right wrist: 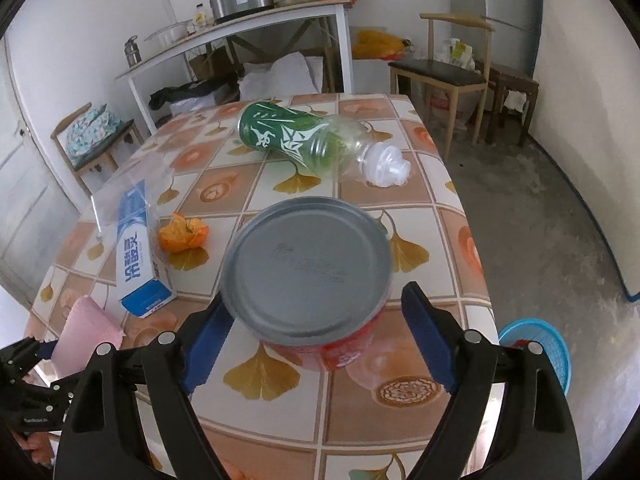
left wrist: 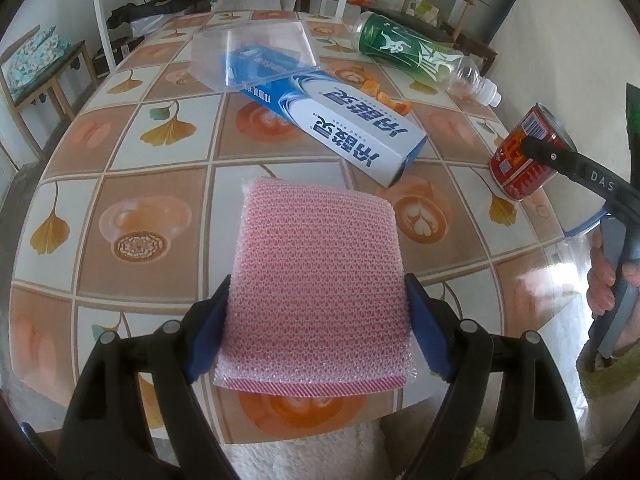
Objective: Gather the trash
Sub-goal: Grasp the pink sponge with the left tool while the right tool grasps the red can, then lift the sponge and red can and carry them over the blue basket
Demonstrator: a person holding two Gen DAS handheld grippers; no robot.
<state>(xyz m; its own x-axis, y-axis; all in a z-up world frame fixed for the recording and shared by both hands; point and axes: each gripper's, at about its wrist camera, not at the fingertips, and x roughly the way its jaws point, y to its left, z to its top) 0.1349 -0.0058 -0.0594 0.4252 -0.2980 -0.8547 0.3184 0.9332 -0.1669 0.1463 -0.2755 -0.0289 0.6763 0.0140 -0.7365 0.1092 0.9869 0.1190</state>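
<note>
My left gripper [left wrist: 318, 328] is shut on a pink mesh sponge pad [left wrist: 320, 280], its blue pads pressing both sides. The pad is held over the near edge of the tiled table [left wrist: 132, 184]. In the right wrist view the same pad [right wrist: 88, 332] shows at the lower left. My right gripper [right wrist: 316, 332] straddles a red can with a grey lid [right wrist: 304, 268] standing near the table's right edge. A gap shows at the right pad, so the jaws are open. From the left wrist view one right finger [left wrist: 560, 158] crosses the can [left wrist: 520, 164].
On the table lie a blue-white toothpaste box [right wrist: 136, 256], orange peel [right wrist: 184, 232], a green-labelled plastic bottle [right wrist: 296, 136] and a clear plastic container [left wrist: 256, 52]. A blue basket [right wrist: 540, 340] sits on the floor to the right. Chairs [right wrist: 440, 72] stand around.
</note>
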